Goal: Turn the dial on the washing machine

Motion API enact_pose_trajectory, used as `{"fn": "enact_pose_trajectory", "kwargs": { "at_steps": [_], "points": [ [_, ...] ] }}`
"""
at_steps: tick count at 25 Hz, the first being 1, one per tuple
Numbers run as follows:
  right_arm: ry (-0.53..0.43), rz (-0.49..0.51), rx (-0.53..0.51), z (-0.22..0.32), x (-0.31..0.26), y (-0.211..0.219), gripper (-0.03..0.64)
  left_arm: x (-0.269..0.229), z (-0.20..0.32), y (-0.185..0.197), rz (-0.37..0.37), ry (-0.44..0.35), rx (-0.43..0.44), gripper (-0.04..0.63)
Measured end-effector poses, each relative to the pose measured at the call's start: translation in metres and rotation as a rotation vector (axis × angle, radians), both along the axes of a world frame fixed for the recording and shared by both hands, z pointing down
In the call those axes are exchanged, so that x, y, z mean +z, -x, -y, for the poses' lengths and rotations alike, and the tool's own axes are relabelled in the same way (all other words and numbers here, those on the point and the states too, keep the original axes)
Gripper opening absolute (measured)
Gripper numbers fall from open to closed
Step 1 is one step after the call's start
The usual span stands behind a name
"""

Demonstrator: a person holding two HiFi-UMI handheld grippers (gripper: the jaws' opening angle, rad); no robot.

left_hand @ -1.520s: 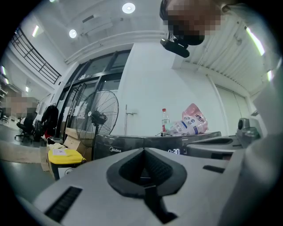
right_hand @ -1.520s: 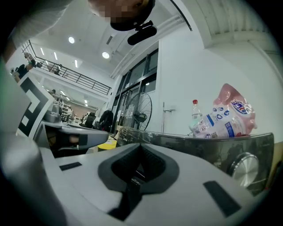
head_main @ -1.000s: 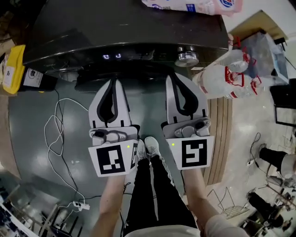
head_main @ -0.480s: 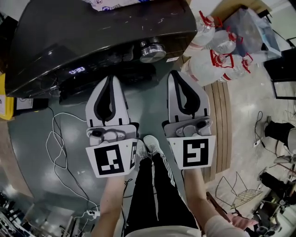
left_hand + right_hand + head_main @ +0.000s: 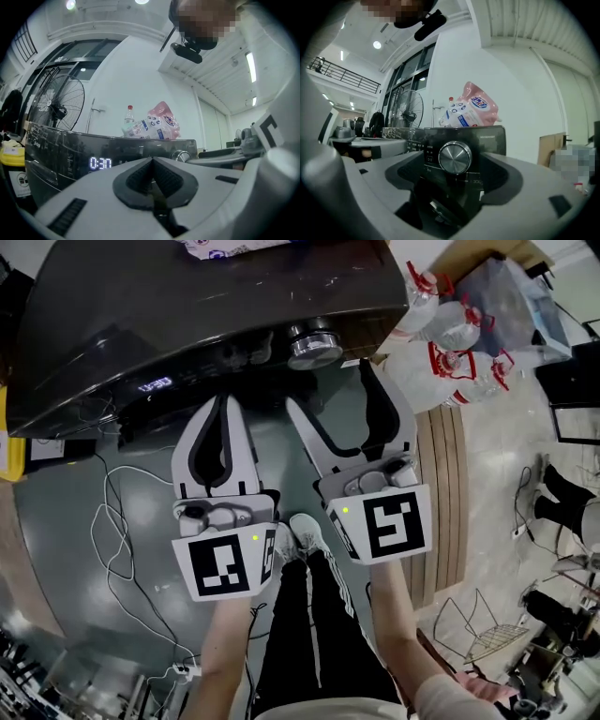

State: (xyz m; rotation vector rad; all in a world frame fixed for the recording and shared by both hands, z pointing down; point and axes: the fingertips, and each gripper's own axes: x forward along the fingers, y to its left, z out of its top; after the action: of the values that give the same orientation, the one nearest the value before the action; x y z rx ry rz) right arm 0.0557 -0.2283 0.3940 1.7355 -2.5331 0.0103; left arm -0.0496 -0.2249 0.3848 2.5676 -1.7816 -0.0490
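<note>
On the front panel of the dark washing machine [image 5: 187, 315], near its right-hand corner, sits the round metal dial [image 5: 314, 343], facing out towards the person. At about 9 o'clock from it along the same panel glows a small display [image 5: 155, 384], which reads 0:30 in the left gripper view.

Just below the dial in the head view, at roughly 6 o'clock, is the right gripper [image 5: 330, 390]. Its jaws have just been opening and now stand spread wide. In the right gripper view the dial shows centred in the gap, ahead of the tips and untouched, and the pads press on nothing.

At 7 o'clock from the dial, the left gripper [image 5: 225, 404] points at the panel with its fingers pressed together and nothing between them.

On top of the machine, towards 11 o'clock, lies a pink pouch [image 5: 234, 247]. At 3 o'clock, beside the machine, stand clear water bottles [image 5: 450, 362] with red handles. White cables [image 5: 112, 512] trail over the floor at 8 o'clock, and the person's shoes [image 5: 302, 538] show at 6 o'clock between the grippers.
</note>
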Motion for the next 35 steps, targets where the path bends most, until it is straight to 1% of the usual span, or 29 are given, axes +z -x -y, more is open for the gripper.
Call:
{"fn": "enact_pose_trajectory", "kwargs": {
  "at_steps": [1, 2, 5, 8, 11, 23, 30, 35],
  "points": [
    [0.011, 0.016, 0.01, 0.004, 0.003, 0.001, 0.378, 0.002, 0.001, 0.002, 0.001, 0.003, -0.002, 0.0],
    [0.012, 0.032, 0.023, 0.008, 0.004, 0.002, 0.388, 0.004, 0.001, 0.004, 0.003, 0.006, -0.003, 0.0],
    [-0.022, 0.032, 0.046, 0.017, -0.002, 0.007, 0.388, 0.008, 0.005, 0.01, 0.005, 0.009, -0.01, 0.0],
    [-0.039, -0.013, 0.031, 0.023, -0.003, 0.015, 0.387, 0.012, 0.008, 0.016, 0.002, 0.014, -0.023, 0.0],
    [-0.047, -0.049, 0.039, 0.026, -0.003, 0.016, 0.387, 0.013, 0.009, 0.02, 0.0, 0.014, -0.027, 0.0],
    [-0.036, -0.032, 0.119, 0.032, -0.002, 0.004, 0.387, 0.024, 0.008, 0.028, -0.002, 0.036, -0.044, 0.0],
    [-0.025, -0.045, 0.119, 0.032, 0.003, 0.006, 0.38, 0.028, 0.005, 0.03, -0.003, 0.047, -0.044, 0.0],
    [-0.035, -0.052, 0.122, 0.028, -0.001, 0.007, 0.379, 0.029, 0.006, 0.033, -0.007, 0.049, -0.052, 0.0]
  ]
}}
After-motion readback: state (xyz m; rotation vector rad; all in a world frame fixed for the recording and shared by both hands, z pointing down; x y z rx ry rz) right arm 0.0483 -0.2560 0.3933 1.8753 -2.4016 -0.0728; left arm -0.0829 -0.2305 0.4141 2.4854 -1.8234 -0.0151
